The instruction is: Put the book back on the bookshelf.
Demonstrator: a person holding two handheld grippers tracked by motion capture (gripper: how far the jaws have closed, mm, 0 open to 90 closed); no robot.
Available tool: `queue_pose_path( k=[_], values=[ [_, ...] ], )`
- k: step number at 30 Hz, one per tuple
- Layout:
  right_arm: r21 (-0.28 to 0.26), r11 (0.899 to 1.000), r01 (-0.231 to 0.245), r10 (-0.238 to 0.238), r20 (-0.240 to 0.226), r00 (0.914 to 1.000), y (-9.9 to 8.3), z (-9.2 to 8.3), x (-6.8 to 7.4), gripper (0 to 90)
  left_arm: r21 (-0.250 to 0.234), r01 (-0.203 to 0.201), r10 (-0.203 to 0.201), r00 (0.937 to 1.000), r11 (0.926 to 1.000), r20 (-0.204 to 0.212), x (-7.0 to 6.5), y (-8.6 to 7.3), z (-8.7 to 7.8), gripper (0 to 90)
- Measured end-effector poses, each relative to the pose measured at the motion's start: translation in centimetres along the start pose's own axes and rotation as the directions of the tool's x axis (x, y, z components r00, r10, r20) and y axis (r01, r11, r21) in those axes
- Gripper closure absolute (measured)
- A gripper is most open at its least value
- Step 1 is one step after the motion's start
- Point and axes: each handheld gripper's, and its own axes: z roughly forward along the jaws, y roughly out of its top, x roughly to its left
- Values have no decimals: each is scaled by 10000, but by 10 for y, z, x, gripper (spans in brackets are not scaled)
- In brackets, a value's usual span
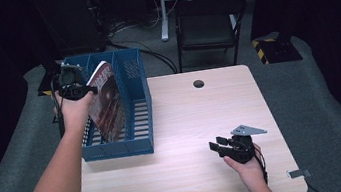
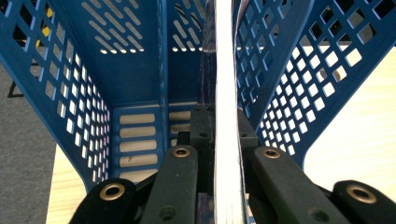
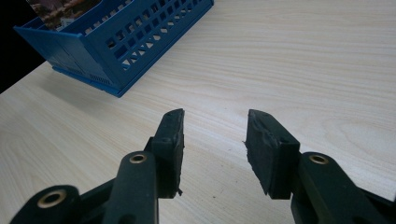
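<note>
A: My left gripper (image 1: 77,90), where's it at?
B: Left arm stretched far forward, gripper (image 2: 219,135) up high, jaws clamped tight (something thin pinched between them).
A: And my right gripper (image 1: 223,146)?
B: Low and near me, wrist bent inward, jaws (image 3: 215,140) apart, nothing between them.

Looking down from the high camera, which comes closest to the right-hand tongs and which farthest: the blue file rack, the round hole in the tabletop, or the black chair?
From the right tongs:
1. Round hole, up the table, near its far edge.
2. Blue file rack, across the table at its left.
3. Black chair, on the floor beyond the table.
The first two run close.
</note>
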Motion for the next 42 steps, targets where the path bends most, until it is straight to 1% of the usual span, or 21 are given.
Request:
queue_pose_path(
  k=[1,2,4,10,11,16,18,20,24,27,28,32,33,34,35,36,39,41,42],
  values=[
    [-3,10000,77,-77,-1,10000,0,0,0,566,0,64,-64,10000,10000,47,0,0,0,833],
    [-2,10000,64,-64,-18,10000,0,0,0,566,99,-63,63,10000,9999,38,2,0,-1,831],
    [-18,10000,72,-72,-40,10000,0,0,0,566,292,-72,68,9999,9995,122,3,-2,-3,828],
    [8,10000,48,-48,25,10000,0,1,0,566,211,-186,184,9998,9996,112,7,-7,-7,822],
    [28,10000,84,-84,4,10000,0,1,0,566,161,-146,143,9998,9998,152,7,-8,-8,819],
    [36,9999,116,-116,-12,9999,0,1,1,565,130,-281,277,9991,9995,328,7,-9,-10,797],
    [36,10000,54,-54,11,10000,0,1,0,565,101,-290,285,9984,9995,482,6,-11,-16,795],
    [-3,10000,44,-44,5,10000,0,1,0,565,45,-354,351,9981,9994,513,6,-11,-17,793],
    [46,10000,54,-54,26,10000,0,1,0,564,163,-449,440,9974,9989,562,7,-13,-24,794],
    [58,10000,59,-60,23,10000,0,1,1,564,138,-484,475,9971,9987,590,8,-15,-28,794],
    [63,10000,62,-62,26,10000,0,1,1,563,130,-550,542,9969,9984,572,8,-15,-29,794],
    [38,10000,48,-48,14,10000,-1,1,0,563,195,-544,527,9957,9983,756,9,-17,-33,795],
    [16,10000,48,-48,18,10000,-1,1,0,563,137,-538,527,9961,9985,708,9,-18,-34,794],
    [16,10000,48,-48,18,10000,-1,1,0,563,358,-596,565,9950,9976,826,10,-18,-36,794],
    [15,10000,44,-44,17,10000,-1,1,0,563,275,-647,623,9950,9975,786,10,-19,-36,794],
    [26,10000,47,-47,22,10000,-1,1,0,563,352,-667,637,9947,9972,807,9,-20,-37,794],
    [26,10000,47,-47,12,10000,-1,1,0,563,291,-689,666,9951,9972,733,8,-21,-38,794],
    [19,10000,43,-43,18,10000,-1,1,0,562,428,-846,810,9936,9955,789,9,-22,-39,794],
    [14,10000,41,-41,18,10000,-1,1,0,563,428,-846,810,9936,9955,789,9,-22,-39,794]
  ],
)
